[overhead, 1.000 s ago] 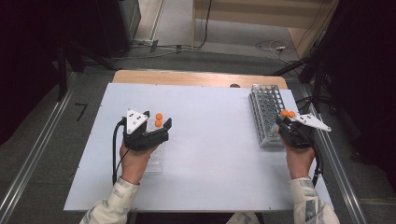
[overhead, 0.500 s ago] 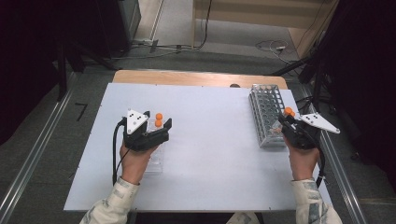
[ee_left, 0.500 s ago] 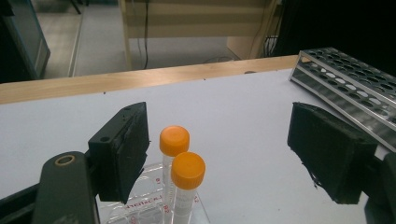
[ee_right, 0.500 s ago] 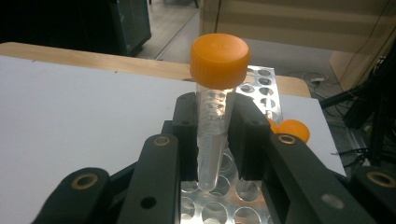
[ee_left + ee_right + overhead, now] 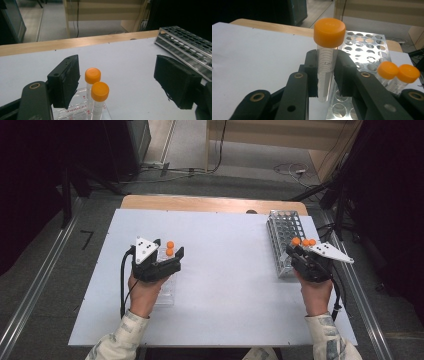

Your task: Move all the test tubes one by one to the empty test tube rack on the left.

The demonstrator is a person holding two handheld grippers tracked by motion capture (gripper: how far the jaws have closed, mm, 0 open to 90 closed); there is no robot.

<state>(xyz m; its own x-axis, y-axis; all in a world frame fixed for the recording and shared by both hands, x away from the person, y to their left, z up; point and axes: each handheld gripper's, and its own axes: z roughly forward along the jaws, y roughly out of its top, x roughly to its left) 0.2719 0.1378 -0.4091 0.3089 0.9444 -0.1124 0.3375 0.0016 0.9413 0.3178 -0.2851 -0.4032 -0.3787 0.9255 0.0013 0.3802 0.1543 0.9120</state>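
Orange-capped tubes are the business here, and on the left a pair of them (image 5: 96,93) stands upright, one just behind the other, in a clear plastic stand (image 5: 77,110) on the white bench (image 5: 225,270). From above, that stand (image 5: 167,292) lies partly under the person's left hand (image 5: 145,292), with the two orange caps (image 5: 170,248) showing just ahead of it. The left gripper (image 5: 117,85) sits with its jaws spread wide. One black pad is just beside the rear tube, the other well off to the far side, and neither presses on anything. A black cable (image 5: 122,285) loops from this gripper beside the wrist.

Across the bare middle of the bench, over to the right: a metal rack (image 5: 285,240) of round holes lies near the bench's right edge, close to the wooden strip (image 5: 210,202) at the back. Two more capped tubes (image 5: 398,72) stand in it, side by side.

Now the right gripper (image 5: 325,75), held in the right hand (image 5: 315,292) at the near end of the rack. Its jaws are drawn in tight on a single tube (image 5: 325,72), pads clamped on the clear body below the orange cap (image 5: 329,32). The tube stands nearly upright, printed markings visible on its wall, its lower end over the rack's near holes. In the high view its cap (image 5: 296,241) shows just left of the other two.
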